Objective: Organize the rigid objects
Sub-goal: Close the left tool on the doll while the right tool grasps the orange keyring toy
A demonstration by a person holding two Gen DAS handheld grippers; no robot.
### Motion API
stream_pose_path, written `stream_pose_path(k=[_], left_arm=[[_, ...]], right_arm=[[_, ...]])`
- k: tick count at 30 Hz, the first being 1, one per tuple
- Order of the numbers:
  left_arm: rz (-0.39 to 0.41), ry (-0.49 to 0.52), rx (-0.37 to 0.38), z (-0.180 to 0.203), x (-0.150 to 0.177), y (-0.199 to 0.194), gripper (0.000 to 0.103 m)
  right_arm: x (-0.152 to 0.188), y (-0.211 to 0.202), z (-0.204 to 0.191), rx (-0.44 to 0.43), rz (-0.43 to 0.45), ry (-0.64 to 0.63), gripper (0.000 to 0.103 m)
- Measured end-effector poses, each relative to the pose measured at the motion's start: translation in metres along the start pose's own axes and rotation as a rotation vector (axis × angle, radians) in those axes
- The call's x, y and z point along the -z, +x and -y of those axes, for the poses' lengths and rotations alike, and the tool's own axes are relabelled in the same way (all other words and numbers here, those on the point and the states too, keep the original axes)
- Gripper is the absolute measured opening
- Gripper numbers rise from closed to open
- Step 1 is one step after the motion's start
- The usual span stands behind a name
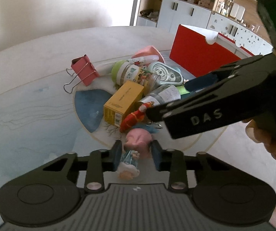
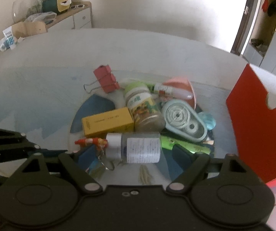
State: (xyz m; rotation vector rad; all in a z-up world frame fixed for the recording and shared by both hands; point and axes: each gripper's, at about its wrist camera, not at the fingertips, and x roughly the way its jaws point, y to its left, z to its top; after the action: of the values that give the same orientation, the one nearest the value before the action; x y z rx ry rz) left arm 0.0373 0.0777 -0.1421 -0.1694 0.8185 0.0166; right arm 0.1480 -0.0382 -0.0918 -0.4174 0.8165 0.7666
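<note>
- So far you have barely dented the job: nearly everything sits heaped in one pile on the round table (image 1: 32, 104), and the red box (image 1: 197, 55) at the far right shows nothing inside from these angles.
- Your left gripper (image 1: 137, 154) is pinching a small figurine (image 1: 136, 144) with a pink head and pale blue dress, its pads against both sides — though the blur makes it hard to say whether the toy is lifted off the table.
- Your right gripper (image 2: 136, 156) is spread wide, fingers either side of the lying grey bottle (image 2: 136, 147), not touching it as far as I can see.
- Left to sort: the yellow carton (image 2: 107, 122), the green-capped jar (image 2: 143, 107), the correction-tape dispenser (image 2: 184, 122), the pink binder clip (image 2: 106, 79), the red keychain figure (image 2: 91, 141) and the pink cup (image 2: 180, 84).
- Mind the crowding — the bottle leans against the carton and jar, and the keychain's ring lies just by your right gripper's left finger.
</note>
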Motion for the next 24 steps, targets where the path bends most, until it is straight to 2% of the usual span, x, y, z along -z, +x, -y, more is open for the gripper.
stream_pose_path(k=[2,7,9,11,13,18,20,24], left_arm=[[-0.001,-0.001,-0.002,-0.001,0.001,0.001,0.03],[0.0,-0.01,0.005,-0.003,0.002,0.0,0.03],[0.0,-0.012,0.006,-0.004,0.003,-0.001,0.03],[0.001,-0.014,0.009,-0.005,0.004,-0.002,0.03],[0.001,-0.014,0.012,-0.006,0.004,-0.003,0.03],[0.003,-0.017,0.014,-0.006,0.005,-0.003,0.03],[0.005,-0.021,0.017,-0.007,0.005,-0.004,0.03],[0.005,-0.026,0.019,-0.008,0.005,-0.003,0.03]], right_arm=[[-0.002,-0.003,-0.007,0.026,0.022,-0.056,0.077],[-0.006,-0.005,-0.025,-0.002,0.053,-0.181,0.058],[-0.009,-0.003,-0.026,-0.047,0.038,-0.181,0.054],[-0.01,0.0,-0.028,-0.074,0.016,-0.187,0.045],[-0.011,0.004,-0.031,-0.104,-0.002,-0.197,0.041],[-0.011,0.007,-0.038,-0.108,-0.016,-0.21,0.026],[-0.01,0.007,-0.039,-0.107,-0.013,-0.206,0.013],[-0.01,0.006,-0.034,-0.118,-0.011,-0.2,0.011]])
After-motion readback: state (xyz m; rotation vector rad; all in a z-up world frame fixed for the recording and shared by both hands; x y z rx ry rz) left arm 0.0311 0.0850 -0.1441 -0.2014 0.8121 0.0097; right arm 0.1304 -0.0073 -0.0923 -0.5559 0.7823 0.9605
